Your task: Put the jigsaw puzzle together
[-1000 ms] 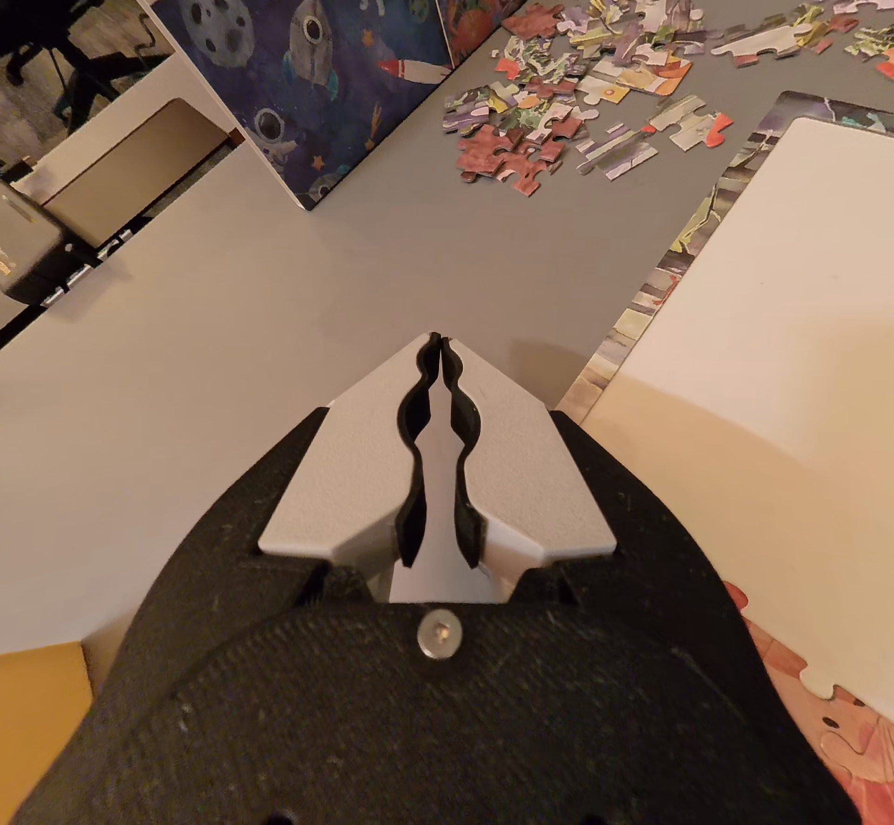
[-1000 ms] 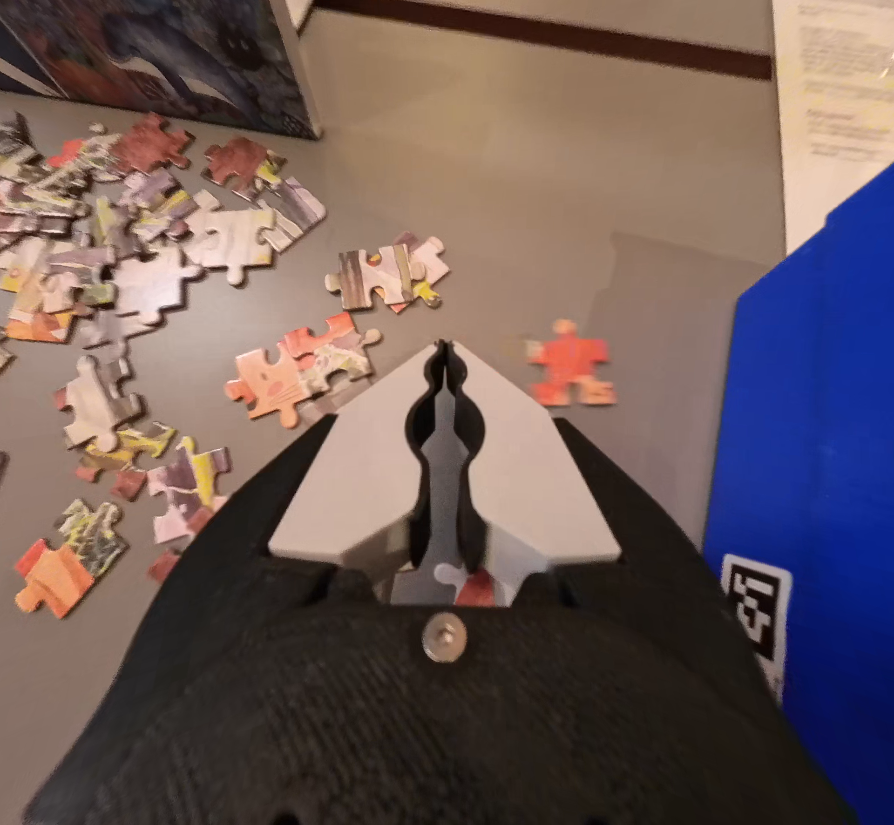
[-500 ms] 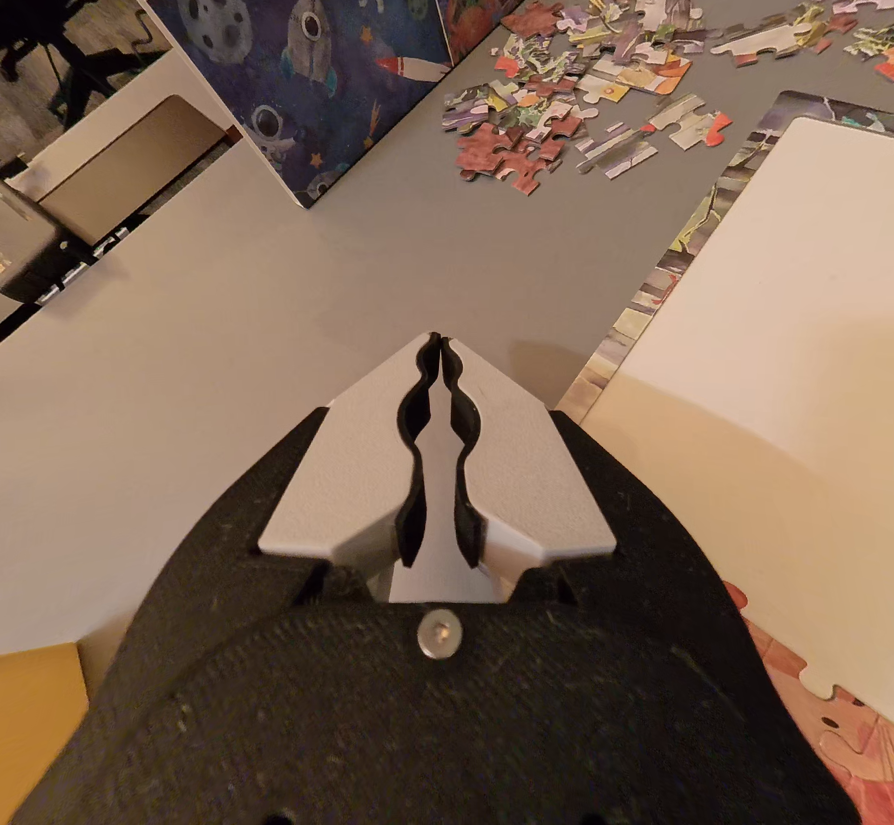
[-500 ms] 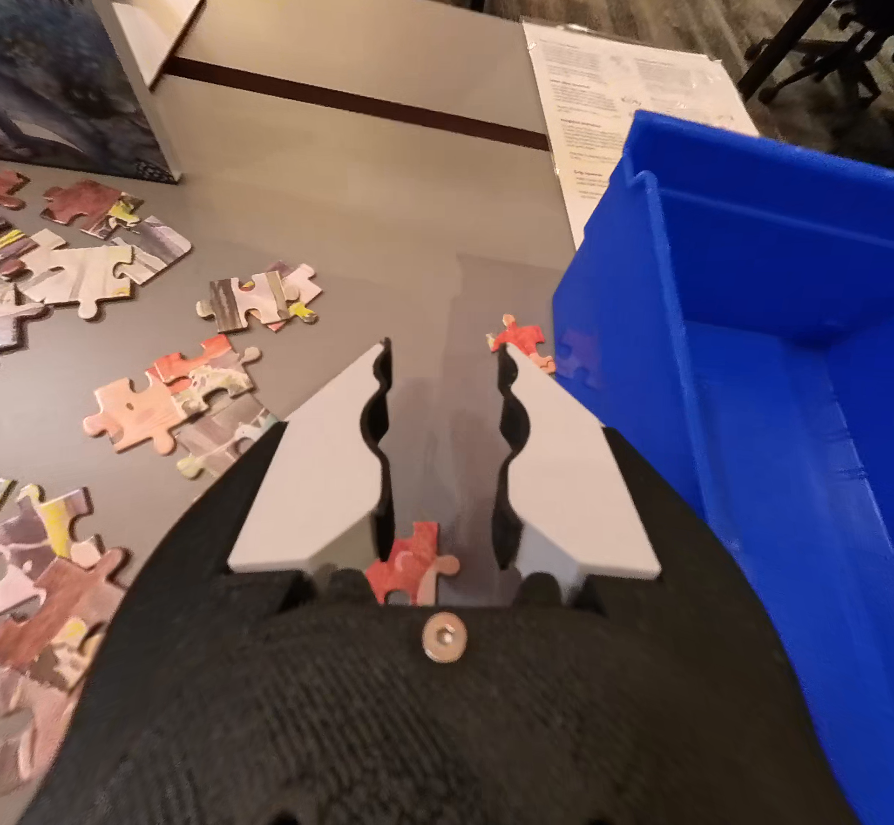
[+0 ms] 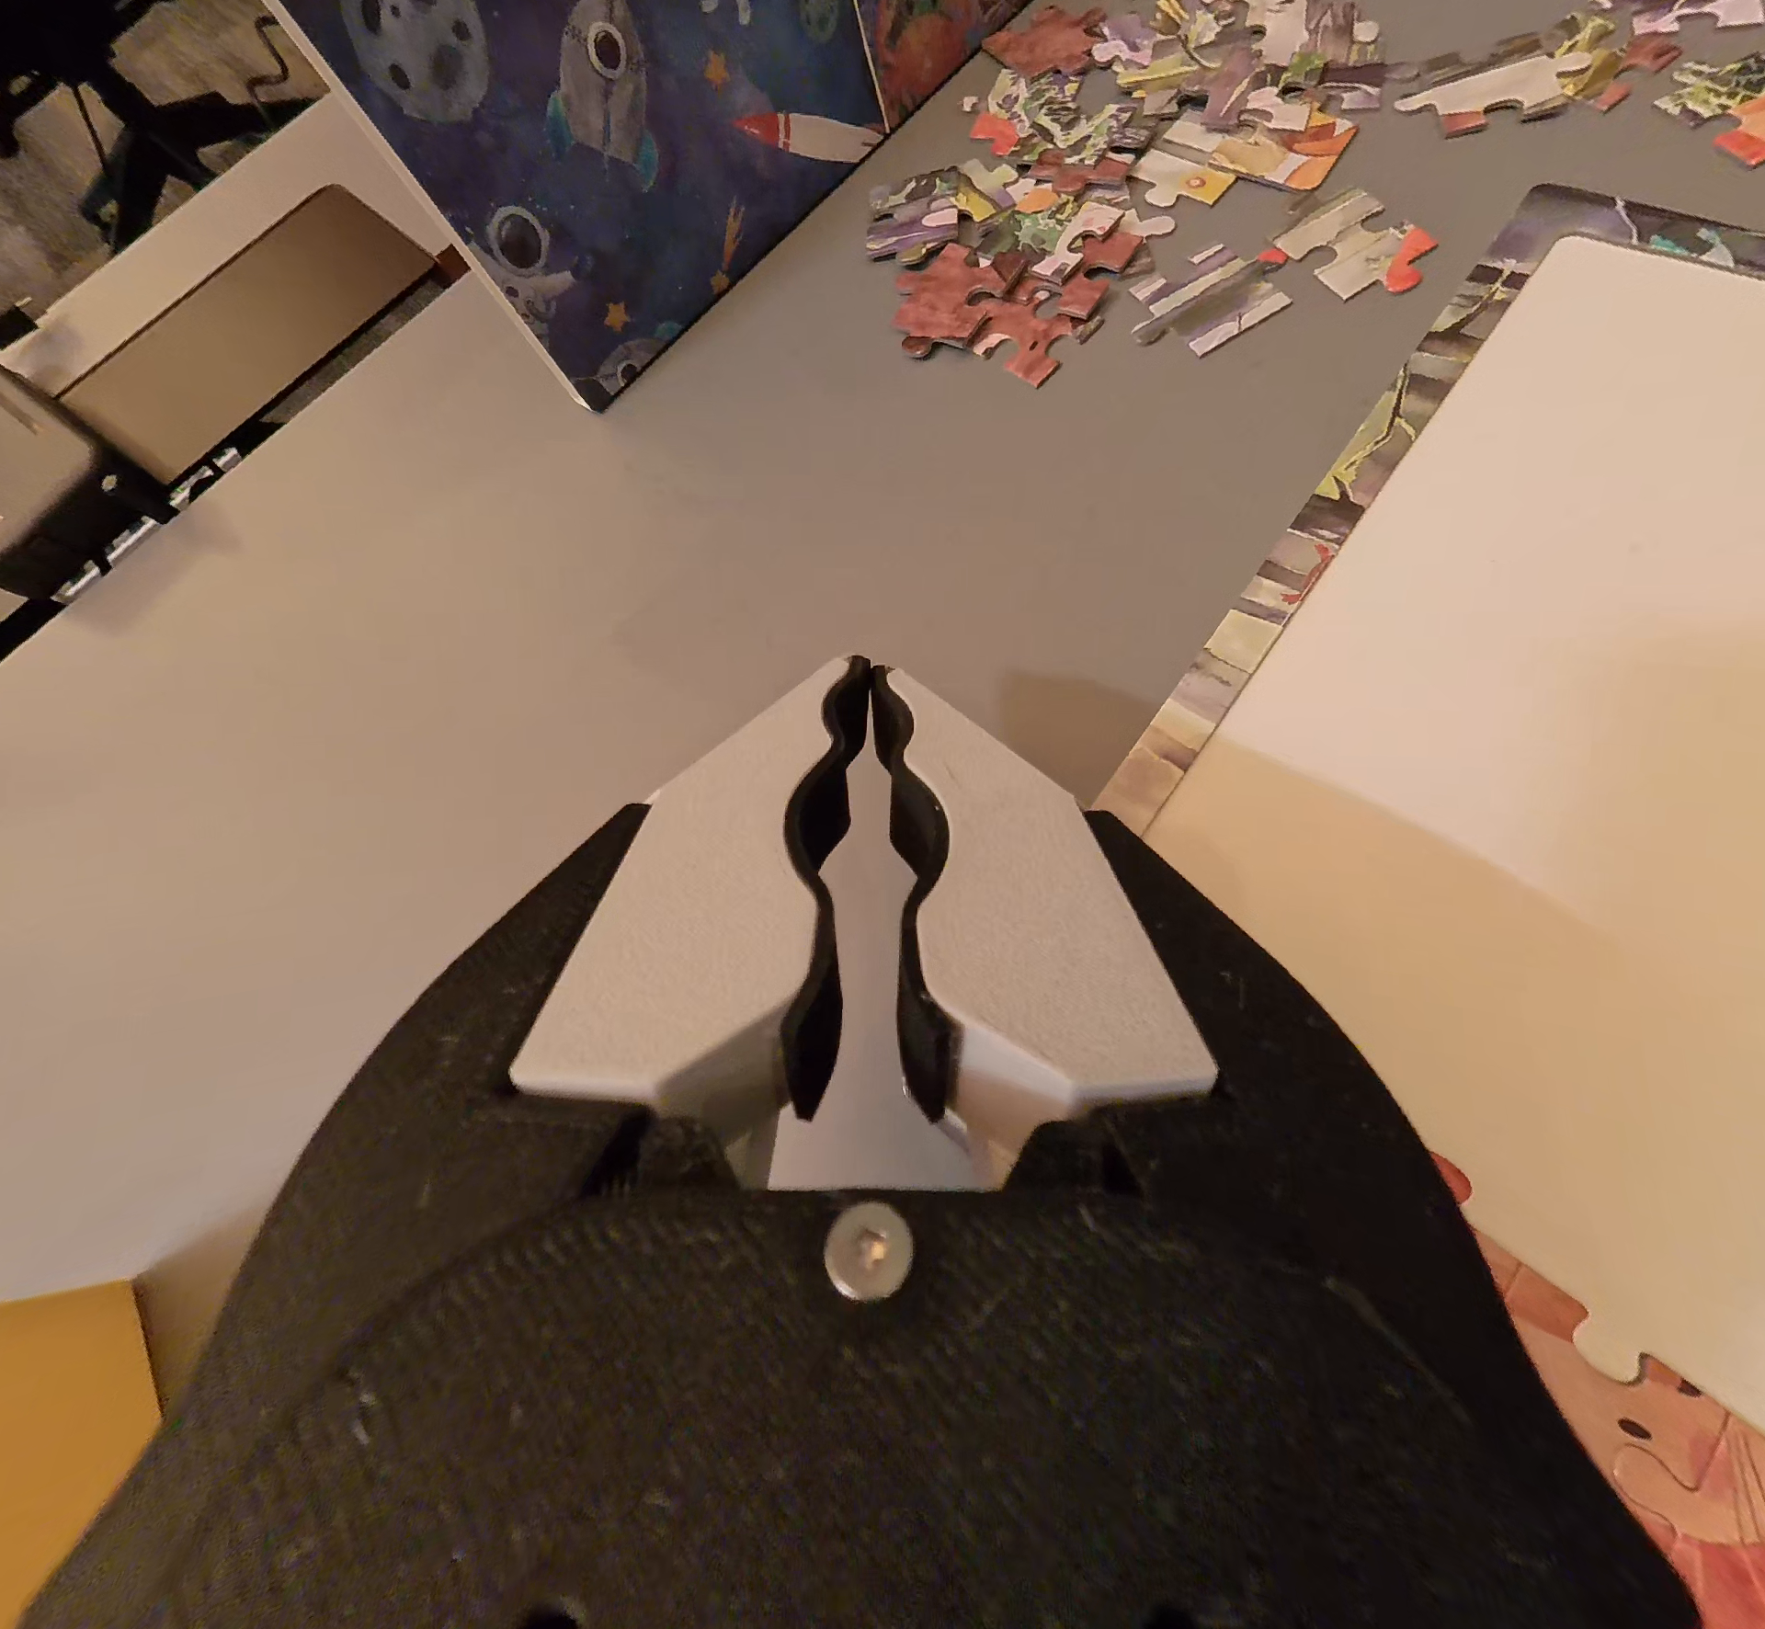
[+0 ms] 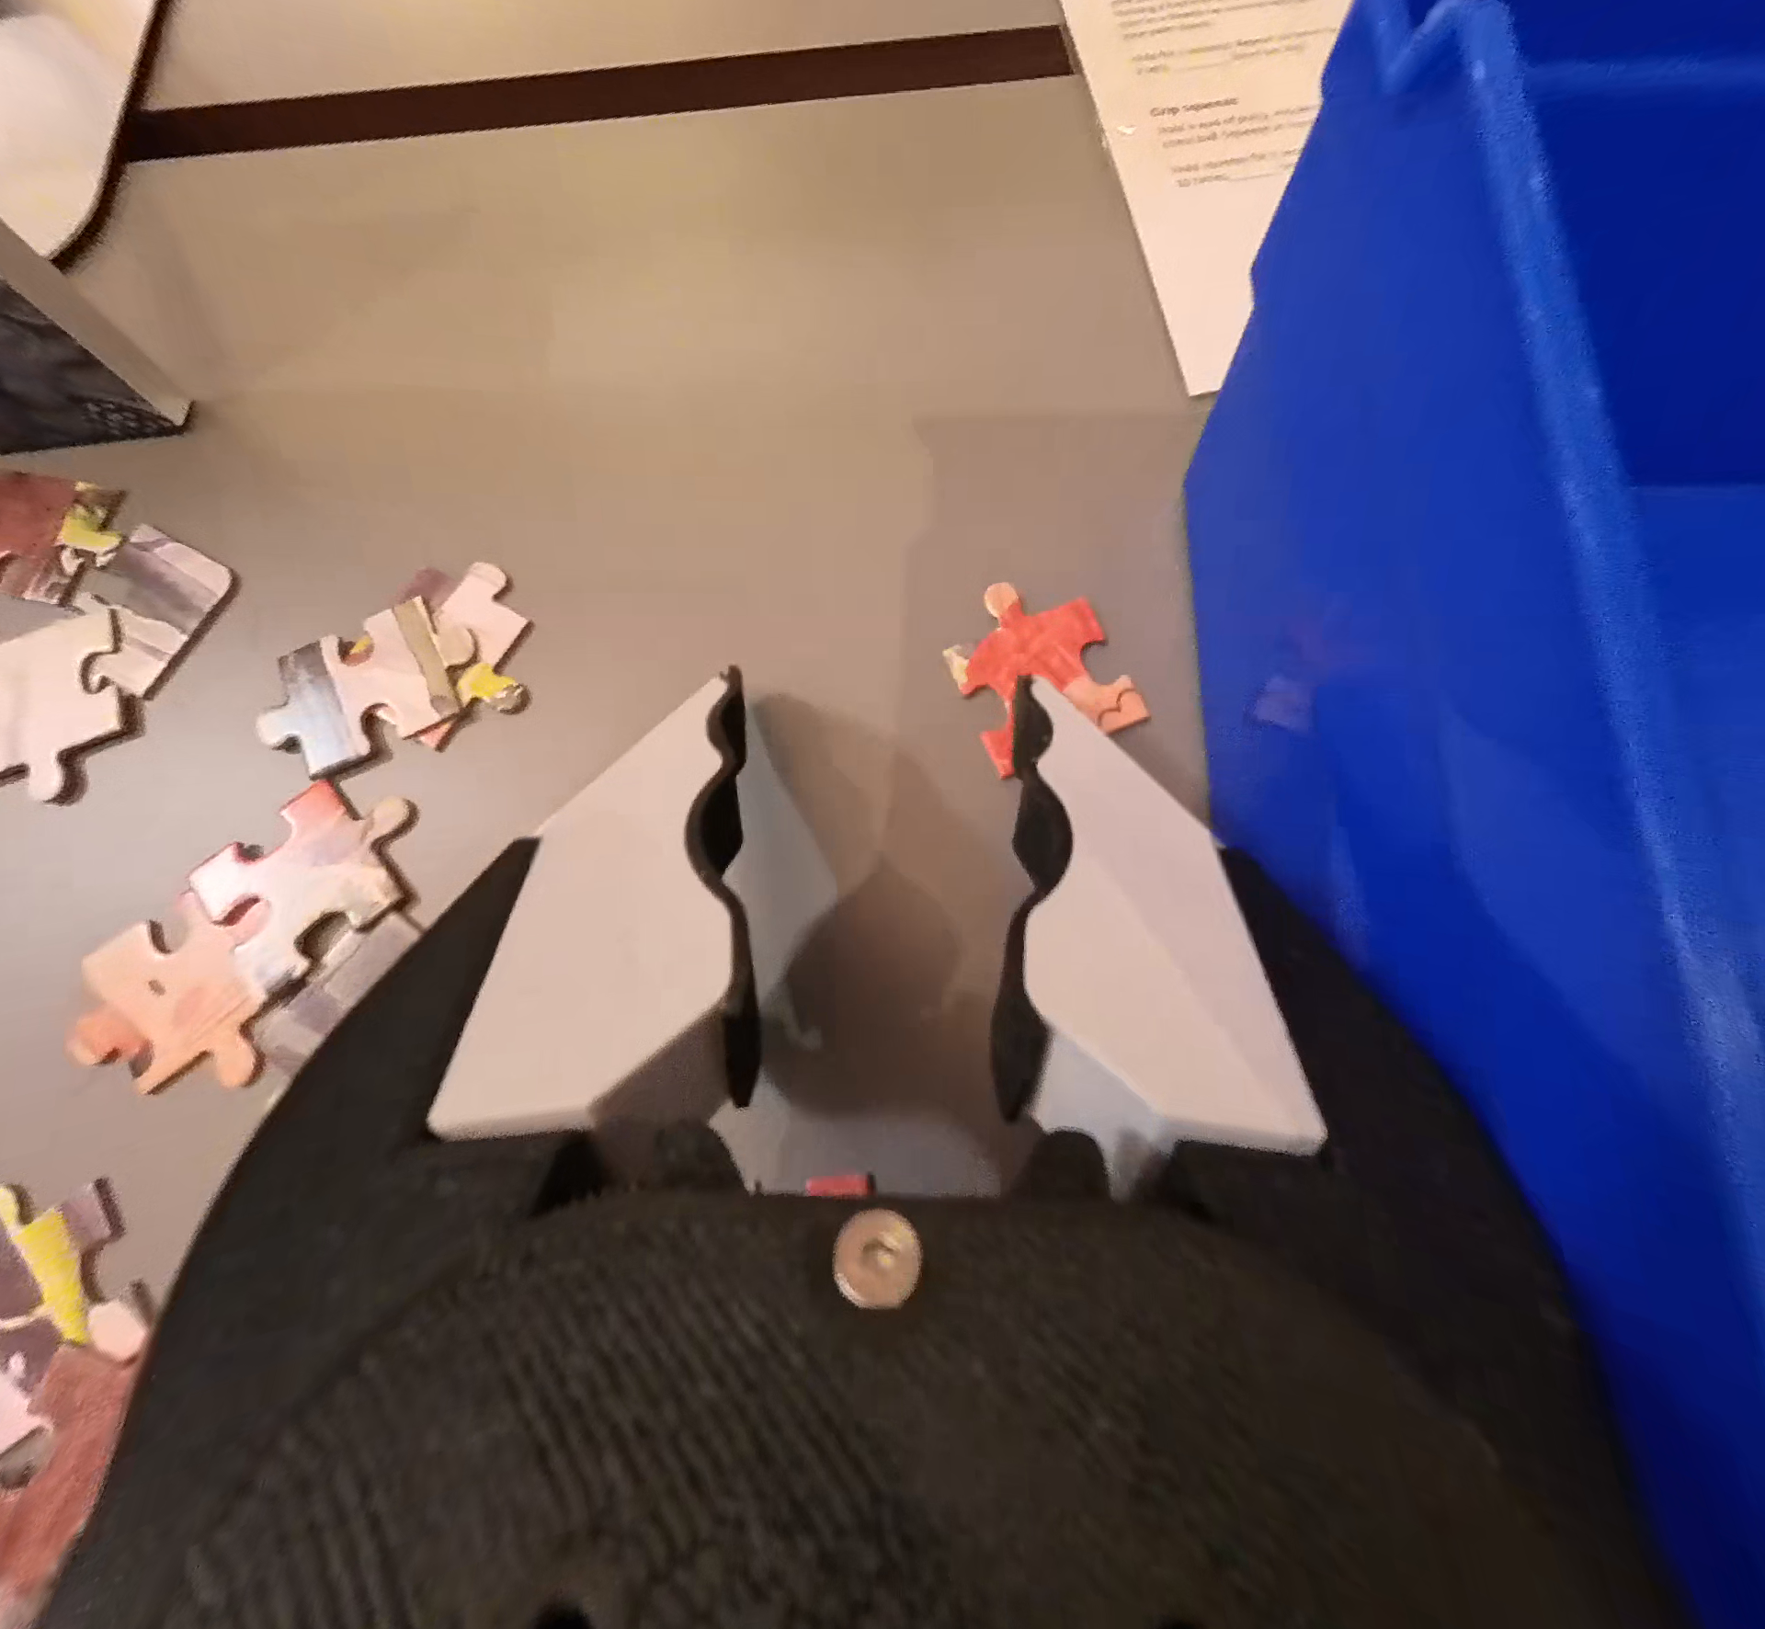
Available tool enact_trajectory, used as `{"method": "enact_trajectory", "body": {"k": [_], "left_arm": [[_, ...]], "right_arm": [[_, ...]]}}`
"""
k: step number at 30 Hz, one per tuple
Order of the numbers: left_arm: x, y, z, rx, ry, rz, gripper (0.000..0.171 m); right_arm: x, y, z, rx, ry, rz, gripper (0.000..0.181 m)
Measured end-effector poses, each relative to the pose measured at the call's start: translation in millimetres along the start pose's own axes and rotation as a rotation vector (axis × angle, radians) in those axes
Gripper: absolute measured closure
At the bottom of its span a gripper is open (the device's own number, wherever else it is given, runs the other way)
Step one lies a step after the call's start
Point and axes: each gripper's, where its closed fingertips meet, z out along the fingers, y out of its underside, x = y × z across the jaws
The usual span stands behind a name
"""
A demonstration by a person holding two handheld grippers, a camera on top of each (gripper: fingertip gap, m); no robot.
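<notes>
Our right hand-held gripper (image 6: pixel 879 695) hovers wide open and empty over the desk (image 6: pixel 669 322), its right fingertip overlapping a red puzzle piece (image 6: pixel 1041 647) beside a blue bin (image 6: pixel 1490 628). Closing off-centre could nudge the piece against the bin. Our left hand-held gripper (image 5: pixel 864 676) is closed, empty, beside the puzzle frame (image 5: pixel 1270 580).

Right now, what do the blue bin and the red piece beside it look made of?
Blue bin: looks like moulded plastic, slightly glossy; smooth walls, rounded rim, faint reflections. Red piece: probably printed cardboard, flat, with a pale cut edge and a matte to satin face. Blur leaves the finish uncertain.
</notes>
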Motion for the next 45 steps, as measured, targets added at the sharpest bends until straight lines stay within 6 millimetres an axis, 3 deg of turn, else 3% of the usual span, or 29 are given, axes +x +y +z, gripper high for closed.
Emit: {"method": "enact_trajectory", "body": {"k": [8, 11, 13, 16, 19, 21, 24, 29, 32, 35, 37, 41, 45], "left_arm": [[-3, -3, -3, 0.015, -0.007, -0.005, 0.171], [-2, -4, -4, 0.020, -0.006, -0.003, 0.171], [-1, -4, -4, 0.021, -0.005, -0.002, 0.171], [-2, -3, -3, 0.018, -0.002, -0.007, 0.171], [-2, -2, -2, 0.022, 0.005, -0.019, 0.171], [-2, -3, -2, 0.027, 0.008, -0.028, 0.171], [-3, 0, 0, 0.019, 0.015, -0.044, 0.171], [-9, 14, 5, -0.056, -0.009, -0.027, 0.171], [0, 26, 9, -0.132, 0.059, -0.037, 0.171], [16, 33, 13, -0.182, 0.132, -0.029, 0.171], [24, 33, 14, -0.186, 0.148, 0.022, 0.171], [38, 30, 14, -0.189, 0.178, 0.089, 0.171], [39, 30, 15, -0.181, 0.190, 0.068, 0.171]], "right_arm": [[-35, 20, -21, -0.077, -0.132, -0.035, 0.137], [-55, 6, -38, 0.012, -0.259, 0.006, 0.138], [-72, -13, -57, 0.123, -0.387, 0.006, 0.121], [-94, -33, -84, 0.262, -0.556, 0.029, 0.119], [-114, -39, -102, 0.338, -0.621, -0.070, 0.121], [-146, -34, -114, 0.356, -0.668, -0.207, 0.127], [-226, -9, -134, 0.317, -0.814, -0.364, 0.128], [-380, 75, -176, 0.077, -1.116, -0.534, 0.145], [-437, 117, -188, -0.050, -1.160, -0.657, 0.160], [-463, 147, -184, -0.086, -1.114, -0.760, 0.173], [-470, 158, -178, -0.071, -1.055, -0.836, 0.178], [-469, 164, -161, 0.013, -0.930, -0.977, 0.181], [-474, 167, -162, 0.001, -0.976, -0.963, 0.181]]}}
